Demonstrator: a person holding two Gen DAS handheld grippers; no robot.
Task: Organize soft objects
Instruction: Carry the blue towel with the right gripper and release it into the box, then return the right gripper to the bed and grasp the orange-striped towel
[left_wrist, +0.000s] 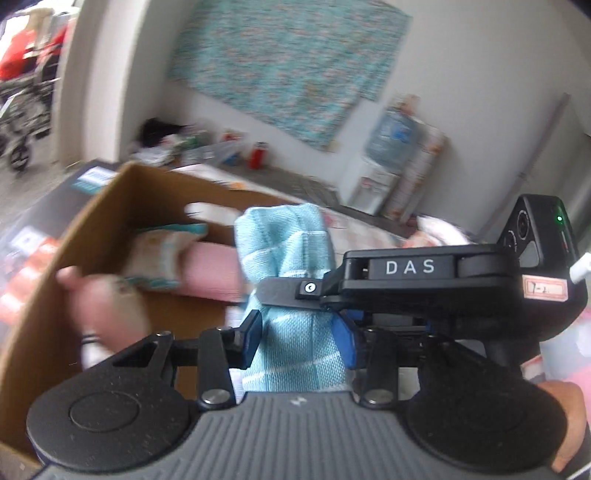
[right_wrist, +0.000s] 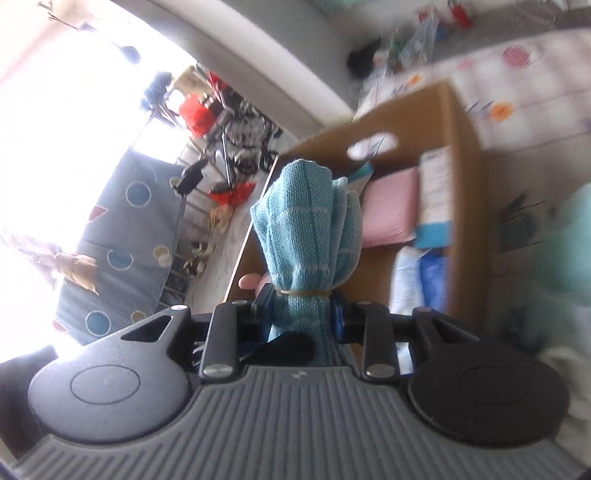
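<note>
Blue cloth (left_wrist: 295, 332) sits clamped between both grippers' fingers (left_wrist: 251, 338).

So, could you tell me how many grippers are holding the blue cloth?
2: the left gripper clamps the blue cloth low down, and the right gripper clamps it just above, beside the cardboard box.

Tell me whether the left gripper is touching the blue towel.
Touching. The left wrist view shows the left gripper with its jaws pressed against both sides of the rolled blue towel.
</note>
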